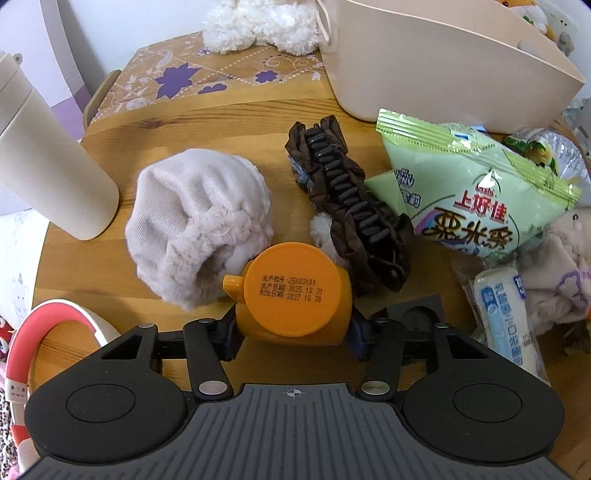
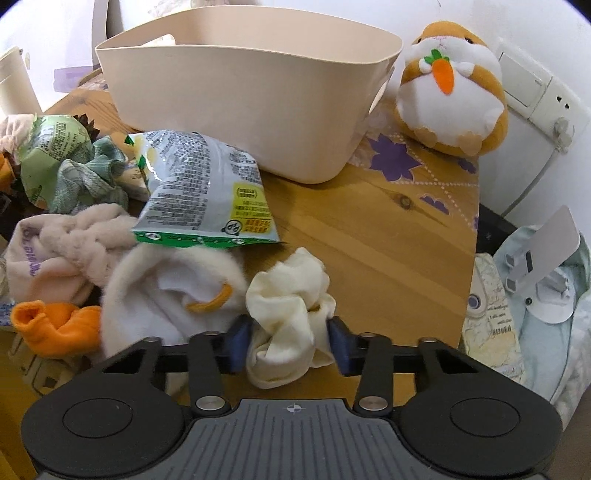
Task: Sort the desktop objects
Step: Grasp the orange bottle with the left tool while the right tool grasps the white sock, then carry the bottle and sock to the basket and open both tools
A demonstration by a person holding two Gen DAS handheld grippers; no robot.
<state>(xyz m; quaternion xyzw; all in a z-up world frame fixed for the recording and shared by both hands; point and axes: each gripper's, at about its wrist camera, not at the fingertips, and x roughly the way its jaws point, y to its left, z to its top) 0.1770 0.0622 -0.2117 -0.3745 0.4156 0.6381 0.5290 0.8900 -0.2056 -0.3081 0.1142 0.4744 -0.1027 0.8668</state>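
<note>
The orange bottle (image 1: 291,295) is squeezed between the L claw (image 1: 295,332) pads, cap up, on the table (image 1: 221,125). A cream sock (image 2: 291,314) is pinched by the R claw (image 2: 291,343). The bin (image 2: 251,103) is seen straight ahead, closer to the R claw.

Wooden table (image 2: 373,229) fills the middle; white wall (image 2: 535,33) behind, wall switch and socket (image 2: 532,88) at 2 o'clock.

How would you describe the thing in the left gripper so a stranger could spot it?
On the wooden table, find the beige basket. Nearer the camera, beside a brown hair claw, stands an orange bottle. Its flat lid carries printed dates.
</note>
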